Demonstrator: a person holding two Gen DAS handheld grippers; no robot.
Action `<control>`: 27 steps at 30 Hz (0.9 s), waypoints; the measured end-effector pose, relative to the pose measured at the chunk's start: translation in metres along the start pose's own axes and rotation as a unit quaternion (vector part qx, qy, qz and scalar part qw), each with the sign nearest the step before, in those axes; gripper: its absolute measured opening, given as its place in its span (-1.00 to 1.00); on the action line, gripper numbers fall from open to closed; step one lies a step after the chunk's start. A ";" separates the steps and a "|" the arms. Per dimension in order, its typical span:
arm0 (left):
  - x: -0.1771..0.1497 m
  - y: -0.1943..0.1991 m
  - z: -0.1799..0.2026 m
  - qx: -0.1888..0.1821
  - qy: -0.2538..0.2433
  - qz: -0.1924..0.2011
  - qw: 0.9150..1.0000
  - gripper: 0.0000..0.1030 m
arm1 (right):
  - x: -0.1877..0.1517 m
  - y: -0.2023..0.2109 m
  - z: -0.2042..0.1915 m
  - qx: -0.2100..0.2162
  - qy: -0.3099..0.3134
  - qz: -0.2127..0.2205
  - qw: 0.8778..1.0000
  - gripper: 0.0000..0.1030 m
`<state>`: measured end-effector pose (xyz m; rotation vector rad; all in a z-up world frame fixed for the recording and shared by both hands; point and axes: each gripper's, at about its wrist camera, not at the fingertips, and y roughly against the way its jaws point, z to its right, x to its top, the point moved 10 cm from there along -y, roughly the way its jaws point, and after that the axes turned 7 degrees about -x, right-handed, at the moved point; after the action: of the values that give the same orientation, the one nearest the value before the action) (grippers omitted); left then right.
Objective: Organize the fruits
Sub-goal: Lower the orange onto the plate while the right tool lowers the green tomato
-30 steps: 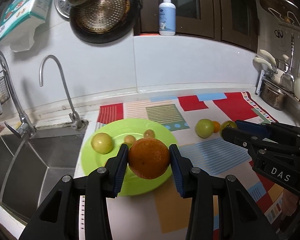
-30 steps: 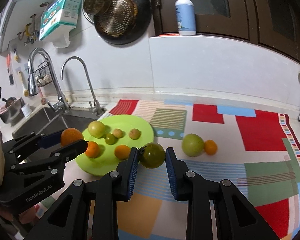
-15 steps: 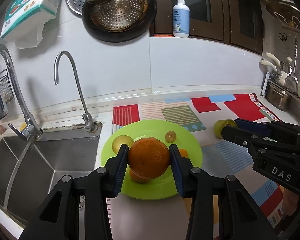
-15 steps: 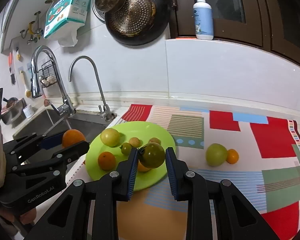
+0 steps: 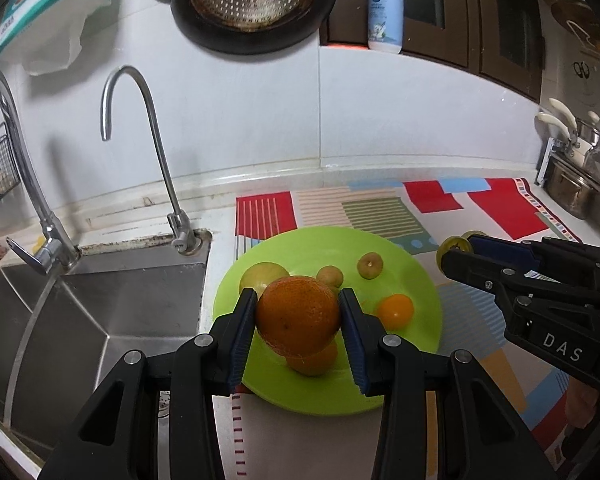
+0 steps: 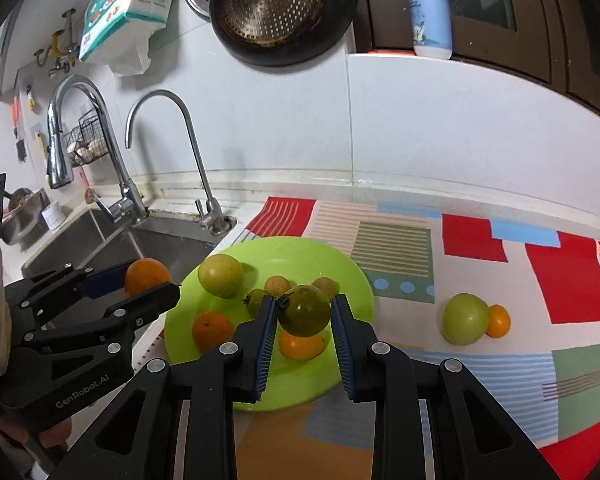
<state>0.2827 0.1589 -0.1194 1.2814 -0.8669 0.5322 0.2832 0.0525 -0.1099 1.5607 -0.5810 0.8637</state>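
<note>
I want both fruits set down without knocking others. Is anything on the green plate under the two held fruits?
Yes. A small orange fruit lies under the big orange; another lies under the green tomato. The plate's far side is bare.

My left gripper (image 5: 298,322) and right gripper (image 6: 303,314) both tilt downward side by side, the 2 pads of each clamped on something round.

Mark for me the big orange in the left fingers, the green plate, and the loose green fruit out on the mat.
big orange (image 5: 298,316): left wrist view, middle of its peel.
green plate (image 6: 300,250): right wrist view, bare far part.
loose green fruit (image 6: 465,319): right wrist view, middle of its skin.
</note>
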 end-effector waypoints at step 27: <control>0.002 -0.043 -0.003 -0.015 -0.006 -0.027 1.000 0.20 | -0.003 -0.058 0.002 0.012 -0.012 -0.041 0.999 -0.35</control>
<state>0.3178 0.1517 -0.1442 1.2786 -0.8452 0.4677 0.3265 0.0603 -0.1473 1.6082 -0.5216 0.7931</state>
